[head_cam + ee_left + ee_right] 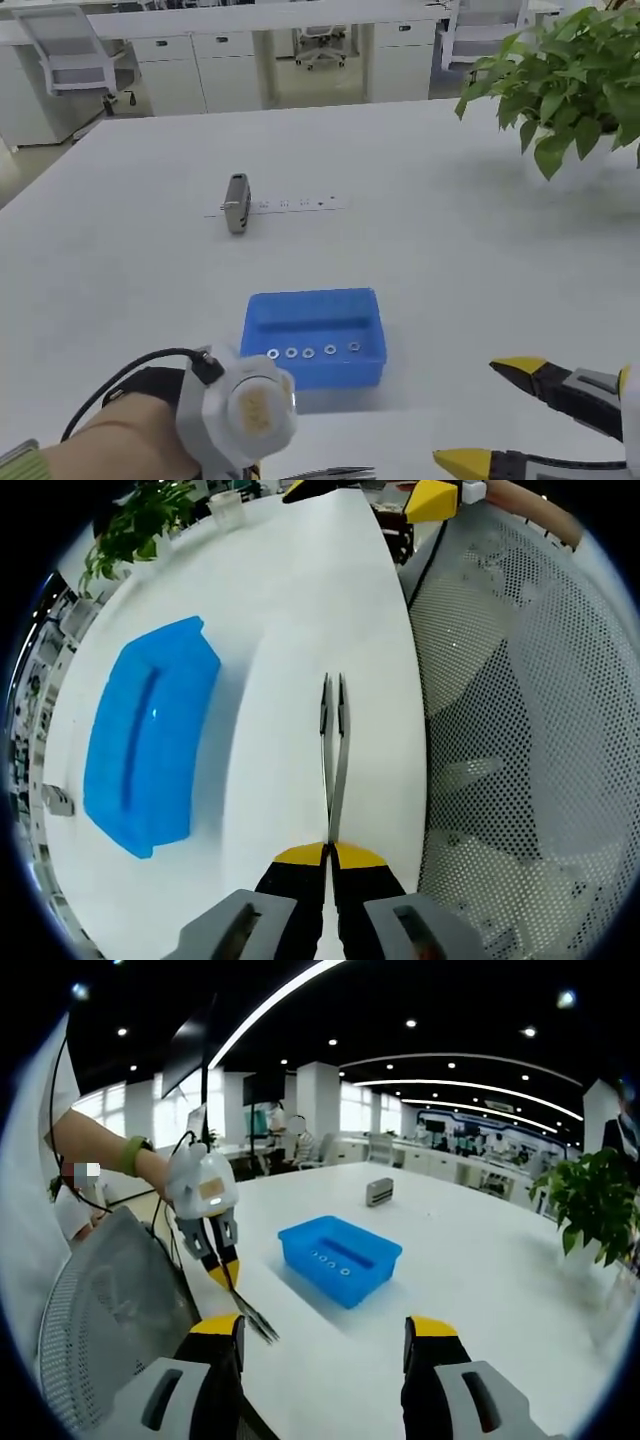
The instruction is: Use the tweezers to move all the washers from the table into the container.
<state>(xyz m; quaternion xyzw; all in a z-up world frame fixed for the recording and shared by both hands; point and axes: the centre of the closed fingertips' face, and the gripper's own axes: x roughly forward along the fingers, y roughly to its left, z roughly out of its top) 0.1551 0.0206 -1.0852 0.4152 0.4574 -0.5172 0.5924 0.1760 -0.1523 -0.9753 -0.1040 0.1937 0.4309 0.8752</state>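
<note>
Presently the left gripper (327, 858) has its jaws pinched tight on the tweezers (333, 745). The tweezer tips stand slightly apart and carry nothing, above the near edge of the tabletop (450, 250). The right gripper (323, 1328) hangs toward the near right corner, jaws wide and empty; it appears to have no part in the picking. The blue container (312, 335) sits centrally, close to the near edge, within easy reach of the tweezers. Five washers (310, 351) lie in a row inside it. Every washer I can make out is there, so the transfer is judged complete or nearly so. The head view gives the count. The left gripper view confirms the grip, but the washers are too small to tell there. The right gripper view shows the tweezers angled downward.
</note>
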